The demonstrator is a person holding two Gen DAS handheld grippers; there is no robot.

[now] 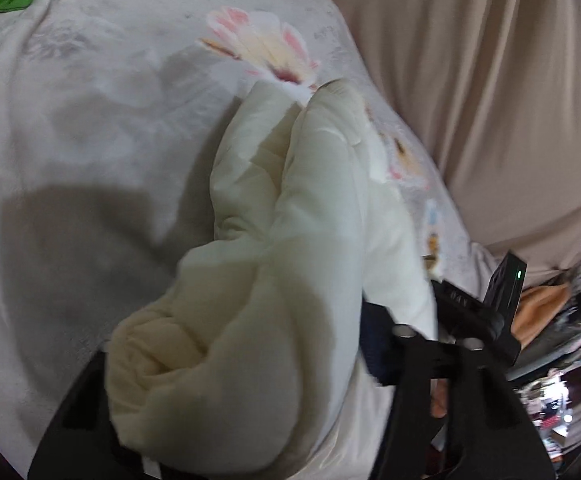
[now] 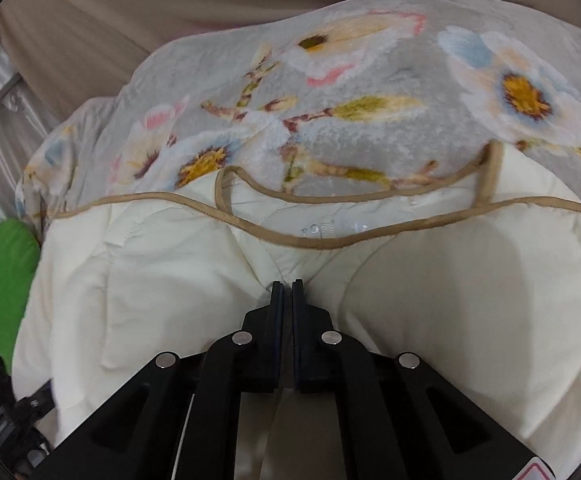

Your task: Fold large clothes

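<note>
A large quilt has a grey floral face (image 2: 330, 112) and a cream quilted underside (image 2: 450, 300) edged with tan piping (image 2: 250, 222). In the right wrist view my right gripper (image 2: 286, 286) is shut on a pinch of the cream underside near the piped edge. In the left wrist view a thick bunched fold of the cream underside (image 1: 274, 280) fills the space between the fingers of my left gripper (image 1: 258, 420), which is shut on it. The fingertips are hidden by the fabric. The right gripper (image 1: 470, 320) shows at the right of the left wrist view.
The quilt's grey floral face (image 1: 110, 120) spreads out below the left gripper. Beige fabric (image 1: 490, 80) lies beyond it and also shows in the right wrist view (image 2: 130, 8). A green item (image 2: 2, 280) sits at the quilt's left edge. Cluttered room lies at the far right (image 1: 562, 400).
</note>
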